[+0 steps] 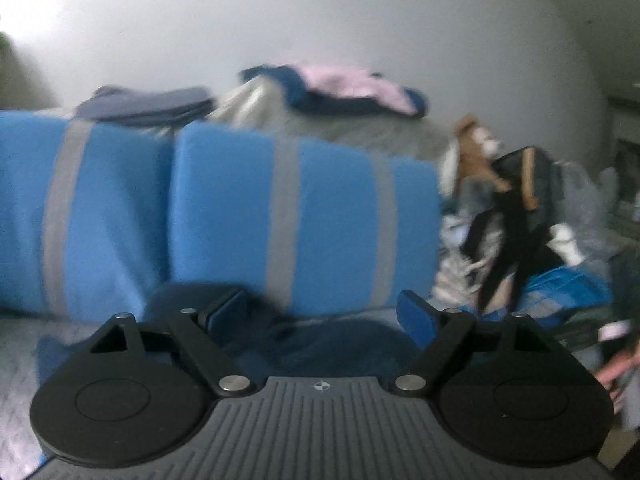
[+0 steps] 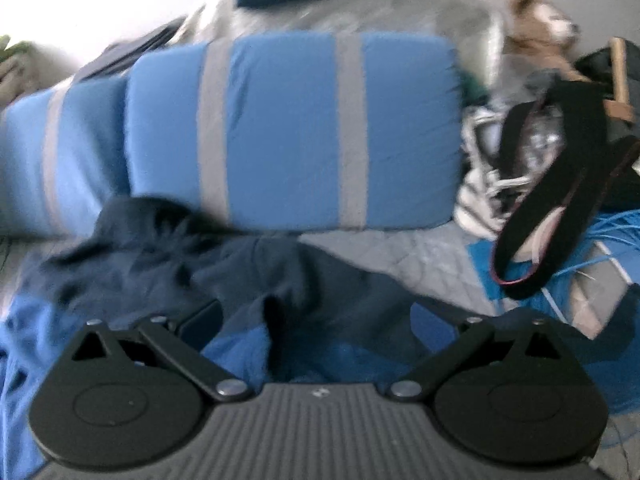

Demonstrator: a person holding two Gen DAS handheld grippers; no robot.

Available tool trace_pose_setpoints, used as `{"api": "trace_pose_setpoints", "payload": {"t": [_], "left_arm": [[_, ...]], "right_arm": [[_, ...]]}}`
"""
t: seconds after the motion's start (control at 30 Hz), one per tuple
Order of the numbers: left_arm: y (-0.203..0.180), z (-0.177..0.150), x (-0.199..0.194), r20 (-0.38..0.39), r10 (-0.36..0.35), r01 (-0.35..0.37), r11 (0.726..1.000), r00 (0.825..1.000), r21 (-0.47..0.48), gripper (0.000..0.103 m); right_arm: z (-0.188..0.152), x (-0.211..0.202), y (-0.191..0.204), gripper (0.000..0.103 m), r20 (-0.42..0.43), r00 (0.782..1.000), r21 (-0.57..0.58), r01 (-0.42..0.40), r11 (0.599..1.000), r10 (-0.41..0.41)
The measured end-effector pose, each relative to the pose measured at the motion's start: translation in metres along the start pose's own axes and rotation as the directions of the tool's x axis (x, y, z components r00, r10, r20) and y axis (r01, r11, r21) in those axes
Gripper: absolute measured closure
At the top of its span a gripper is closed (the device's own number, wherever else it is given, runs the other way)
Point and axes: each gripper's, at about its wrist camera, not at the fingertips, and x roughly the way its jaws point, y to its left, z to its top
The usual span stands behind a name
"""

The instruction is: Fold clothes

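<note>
Two blue cushions with grey stripes stand ahead of the grippers, one cushion straight in front, the other cushion off to the left. One dark navy garment lies crumpled just beyond the fingers. One pile of clothes sits up behind the cushions, pink on dark blue, too blurred to count its pieces. One stack of folded things lies left of it. One stuffed toy sits far right, and one black strap loops below it.

Plain white wall fills the top of my view, two blue grey-striped cushions below, grey quilted bed underneath.
</note>
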Motion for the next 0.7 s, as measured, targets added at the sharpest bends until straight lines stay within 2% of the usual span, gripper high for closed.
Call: {"api": "trace_pose_setpoints", "payload": {"t": [0.1,0.17,0.23,0.3,0.4,0.47,0.53,0.63,0.7], "left_arm": [[0.022,-0.022,-0.004,-0.028,0.075,-0.074,0.997,0.997,0.012,0.02],[0.033,-0.028,-0.002,-0.082,0.155,-0.153,0.988,0.984,0.033,0.02],[0.041,-0.028,-0.004,-0.094,0.212,-0.207,0.977,0.973,0.054,0.02],[0.049,-0.028,-0.006,-0.099,0.226,-0.221,0.973,0.969,0.058,0.02],[0.056,-0.031,-0.009,-0.111,0.229,-0.22,0.972,0.967,0.086,0.02],[0.058,-0.036,-0.011,-0.116,0.237,-0.222,0.966,0.965,0.131,0.02],[0.059,-0.042,-0.014,-0.116,0.252,-0.226,0.953,0.961,0.2,0.02],[0.06,-0.053,-0.021,-0.113,0.263,-0.221,0.93,0.958,0.293,0.02],[0.061,-0.059,-0.026,-0.114,0.28,-0.224,0.908,0.953,0.355,0.02]], "right_arm": [[-0.008,0.011,0.004,0.0,-0.034,0.999,-0.067,-0.024,0.997,0.021],[-0.012,0.018,0.006,0.0,-0.062,0.998,-0.081,-0.038,0.996,0.033],[-0.014,0.024,0.007,0.0,-0.081,0.995,-0.081,-0.059,0.995,0.052],[-0.013,0.026,0.011,0.0,-0.07,0.996,-0.109,-0.061,0.992,0.053],[-0.015,0.029,0.022,0.0,-0.022,0.997,-0.234,-0.077,0.969,0.074],[-0.024,0.035,0.03,0.0,-0.001,0.992,-0.368,-0.114,0.923,0.122],[-0.037,0.042,0.038,0.0,-0.013,0.986,-0.504,-0.152,0.85,0.169],[-0.058,0.051,0.045,0.002,-0.029,0.984,-0.658,-0.15,0.738,0.175],[-0.067,0.056,0.048,0.008,-0.028,0.986,-0.716,-0.134,0.685,0.164]]}}
